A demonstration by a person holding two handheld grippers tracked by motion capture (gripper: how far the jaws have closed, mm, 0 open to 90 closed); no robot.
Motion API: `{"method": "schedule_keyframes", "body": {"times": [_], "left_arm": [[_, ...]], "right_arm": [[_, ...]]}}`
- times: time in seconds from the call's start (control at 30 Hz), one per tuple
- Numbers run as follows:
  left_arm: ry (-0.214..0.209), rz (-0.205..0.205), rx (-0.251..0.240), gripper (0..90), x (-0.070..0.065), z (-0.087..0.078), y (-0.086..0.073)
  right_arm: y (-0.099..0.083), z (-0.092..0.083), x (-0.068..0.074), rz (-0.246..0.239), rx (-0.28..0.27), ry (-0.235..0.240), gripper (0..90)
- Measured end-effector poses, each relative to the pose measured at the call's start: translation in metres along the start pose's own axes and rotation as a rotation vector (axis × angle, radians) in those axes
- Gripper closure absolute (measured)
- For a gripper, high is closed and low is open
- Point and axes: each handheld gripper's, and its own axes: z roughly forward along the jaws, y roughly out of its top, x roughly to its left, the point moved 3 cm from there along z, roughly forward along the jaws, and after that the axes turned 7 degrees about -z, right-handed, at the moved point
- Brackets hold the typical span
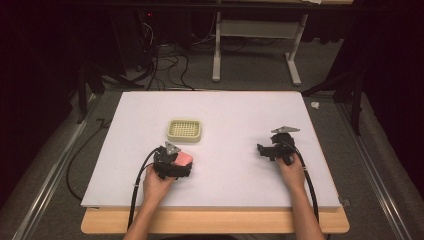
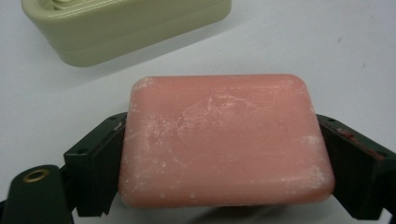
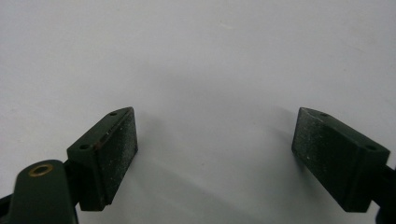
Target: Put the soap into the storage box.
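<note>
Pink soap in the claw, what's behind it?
Behind the pink soap sits a pale green soap dish on the white table, apart from it. Whatever lies under the soap is covered.

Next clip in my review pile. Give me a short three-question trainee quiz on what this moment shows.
1. True or false: the right gripper holds the pink soap bar.
2. What lies just beyond the soap bar on the white board? A) a sponge B) a cream soap dish C) a cup
3. Fill in: the left gripper has its jaws pressed against the two ___ of the soap bar.

Key
1. False; the right gripper's jaws stand apart over bare board.
2. B
3. sides
</note>
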Motion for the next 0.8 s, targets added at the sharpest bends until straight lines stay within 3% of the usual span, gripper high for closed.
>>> {"method": "schedule_keyframes", "body": {"times": [0.17,0.8], "left_arm": [[-0.005,-0.001,-0.030,13.2,0.0006,-0.0003,-0.0028],[-0.008,-0.006,-0.018,13.9,0.0010,-0.0017,-0.0023]], "right_arm": [[0.0000,0.0000,0.0000,0.000,0.000,0.000,14.9],[0.0000,0.0000,0.0000,0.000,0.000,0.000,14.9]]}}
